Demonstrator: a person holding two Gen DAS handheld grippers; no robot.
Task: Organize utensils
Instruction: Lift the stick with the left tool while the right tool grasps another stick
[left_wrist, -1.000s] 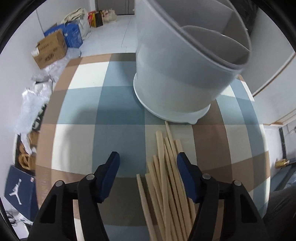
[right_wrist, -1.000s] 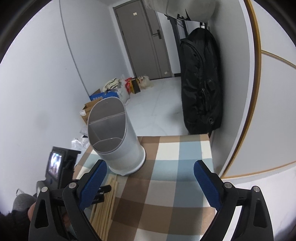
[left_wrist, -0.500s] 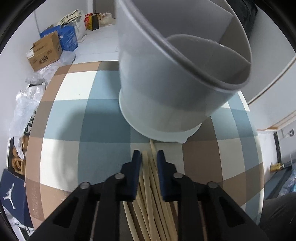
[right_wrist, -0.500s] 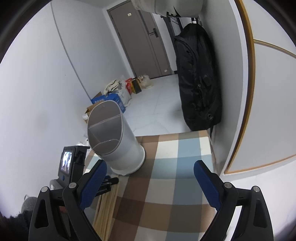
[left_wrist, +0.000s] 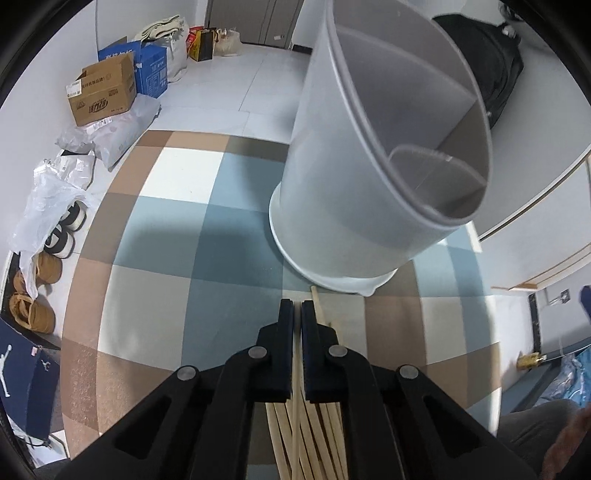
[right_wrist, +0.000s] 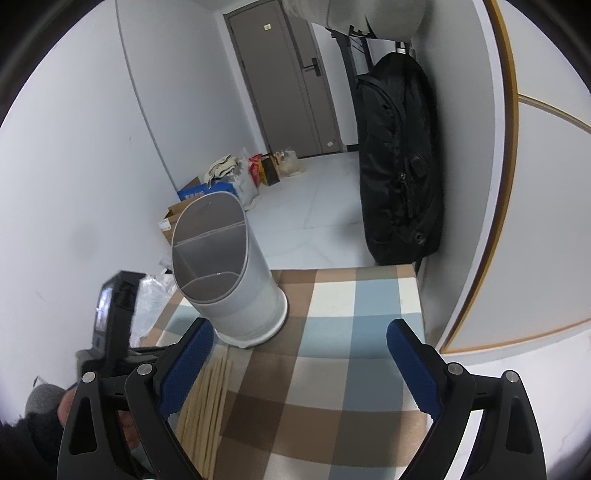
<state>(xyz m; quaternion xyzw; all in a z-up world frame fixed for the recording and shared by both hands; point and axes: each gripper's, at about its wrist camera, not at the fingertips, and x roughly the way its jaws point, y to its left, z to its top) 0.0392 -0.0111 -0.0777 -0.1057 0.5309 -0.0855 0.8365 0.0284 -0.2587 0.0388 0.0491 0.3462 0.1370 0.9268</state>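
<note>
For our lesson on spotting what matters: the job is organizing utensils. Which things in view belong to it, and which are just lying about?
Job:
chopsticks
holder
left gripper, shut on chopsticks
right gripper, open

Lying about:
cardboard box
blue box
shoes
black bag

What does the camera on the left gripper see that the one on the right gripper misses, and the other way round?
Only the left wrist view shows the left gripper pinched shut on a chopstick and shoes on the floor. Only the right wrist view shows the open right gripper, a door and a black bag. Both show the grey utensil holder, the chopstick pile and the checked tablecloth.
</note>
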